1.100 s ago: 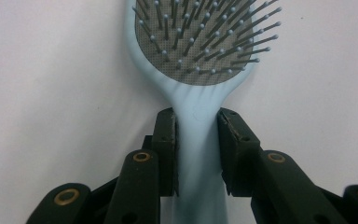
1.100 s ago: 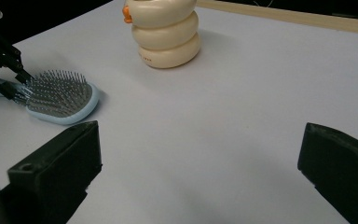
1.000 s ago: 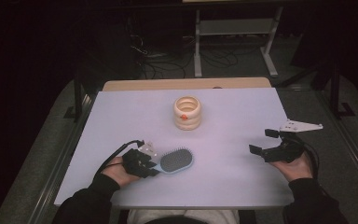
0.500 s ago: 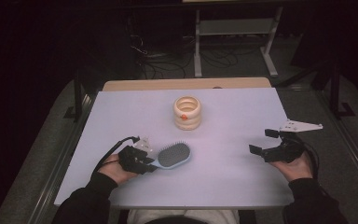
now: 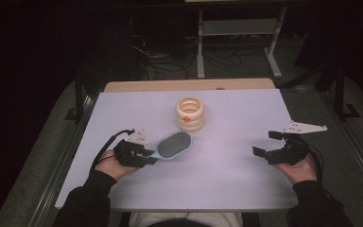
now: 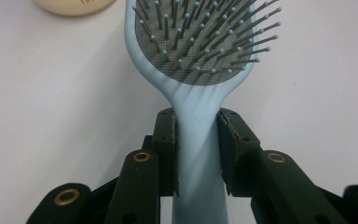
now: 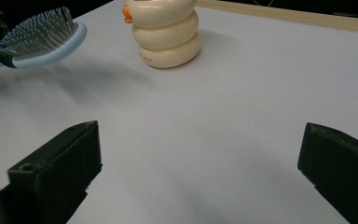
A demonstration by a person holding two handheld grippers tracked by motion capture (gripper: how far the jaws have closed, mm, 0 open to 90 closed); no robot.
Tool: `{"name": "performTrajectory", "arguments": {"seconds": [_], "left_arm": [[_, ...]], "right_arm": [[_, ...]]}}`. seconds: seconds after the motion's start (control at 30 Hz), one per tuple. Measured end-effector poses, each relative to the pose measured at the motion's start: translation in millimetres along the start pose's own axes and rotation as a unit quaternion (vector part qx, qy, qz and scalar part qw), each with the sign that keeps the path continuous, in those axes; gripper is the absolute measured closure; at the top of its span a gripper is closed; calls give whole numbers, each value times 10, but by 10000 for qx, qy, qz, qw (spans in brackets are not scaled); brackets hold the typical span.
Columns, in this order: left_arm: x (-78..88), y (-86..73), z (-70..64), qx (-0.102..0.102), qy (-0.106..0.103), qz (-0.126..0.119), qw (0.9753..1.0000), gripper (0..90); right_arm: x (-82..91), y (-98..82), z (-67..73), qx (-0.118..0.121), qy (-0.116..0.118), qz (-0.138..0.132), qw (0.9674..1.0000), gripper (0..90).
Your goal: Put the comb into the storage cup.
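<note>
The room is dark around a pale surface [image 5: 227, 189], with cables and a metal stand on the floor beyond its far edge. Near the left edge, the left tongs [image 5: 147, 156] are clamped on the handle of a blue brush [image 5: 175, 144], held just off the surface, bristles up. Its long axis runs from the tongs toward a cream ring stack [image 5: 190, 113] by the far edge. The right tongs [image 5: 264, 144] gape wide, holding nothing, near the right edge, well apart from the brush.
</note>
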State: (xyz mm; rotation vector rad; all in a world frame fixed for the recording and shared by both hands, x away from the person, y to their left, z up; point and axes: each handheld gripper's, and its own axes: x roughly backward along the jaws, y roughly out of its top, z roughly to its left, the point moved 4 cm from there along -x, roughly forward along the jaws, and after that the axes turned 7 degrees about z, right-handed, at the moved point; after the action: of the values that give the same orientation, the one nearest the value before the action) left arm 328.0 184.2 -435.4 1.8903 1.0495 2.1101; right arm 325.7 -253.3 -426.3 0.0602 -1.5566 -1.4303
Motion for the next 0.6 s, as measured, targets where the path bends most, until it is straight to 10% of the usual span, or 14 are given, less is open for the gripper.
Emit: {"name": "performTrajectory", "arguments": {"seconds": [0.6], "left_arm": [[214, 209, 49, -78, 158, -391, 9991, 701]], "right_arm": [[20, 25, 15, 1, 50, -76, 10000, 0]]}}
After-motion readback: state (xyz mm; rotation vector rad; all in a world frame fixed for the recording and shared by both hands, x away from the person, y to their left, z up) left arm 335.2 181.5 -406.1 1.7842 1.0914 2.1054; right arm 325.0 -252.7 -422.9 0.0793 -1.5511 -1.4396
